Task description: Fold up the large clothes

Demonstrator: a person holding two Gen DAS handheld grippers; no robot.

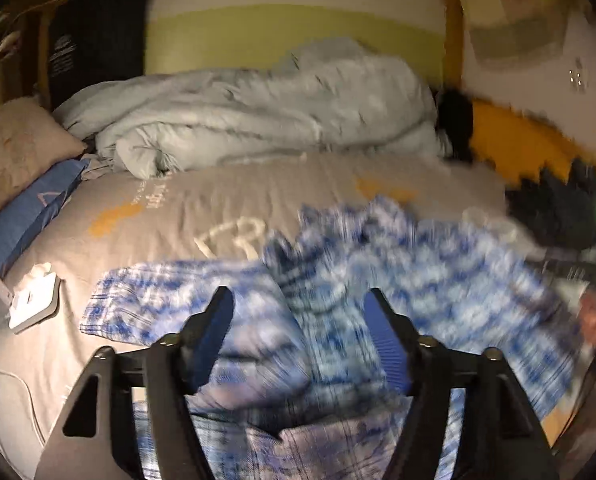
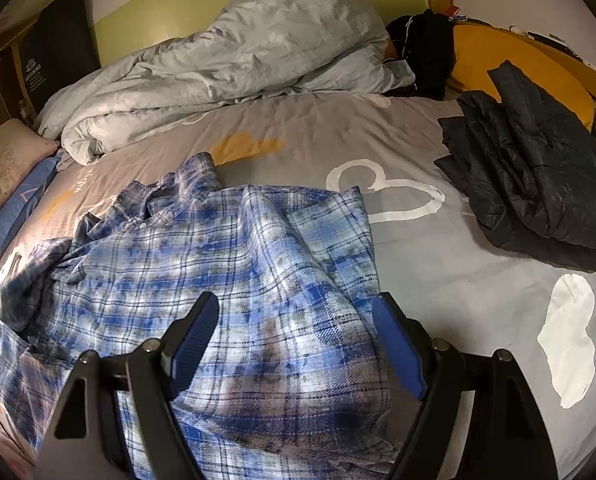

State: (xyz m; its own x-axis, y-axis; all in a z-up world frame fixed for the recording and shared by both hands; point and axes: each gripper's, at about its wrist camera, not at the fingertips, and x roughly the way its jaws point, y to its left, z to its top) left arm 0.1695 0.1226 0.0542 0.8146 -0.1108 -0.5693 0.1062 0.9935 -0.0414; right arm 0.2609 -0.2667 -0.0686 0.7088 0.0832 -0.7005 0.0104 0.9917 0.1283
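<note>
Blue plaid flannel shirt (image 2: 226, 264) lies rumpled on bed (image 2: 437, 272), soft and light; both left gripper (image 1: 298, 336) and right gripper (image 2: 298, 344) gape wide, empty; take near hem corners.

No legible text on bedsheet (image 2: 417, 240)

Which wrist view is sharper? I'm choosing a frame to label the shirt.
Right wrist view: sharp, the plaid shirt shows crisp checks, the dark jacket is clear, dim warm light. Left wrist view: motion-smeared, the shirt streaks, the crumpled duvet is soft. Both bend at the fisheye edges.
</note>
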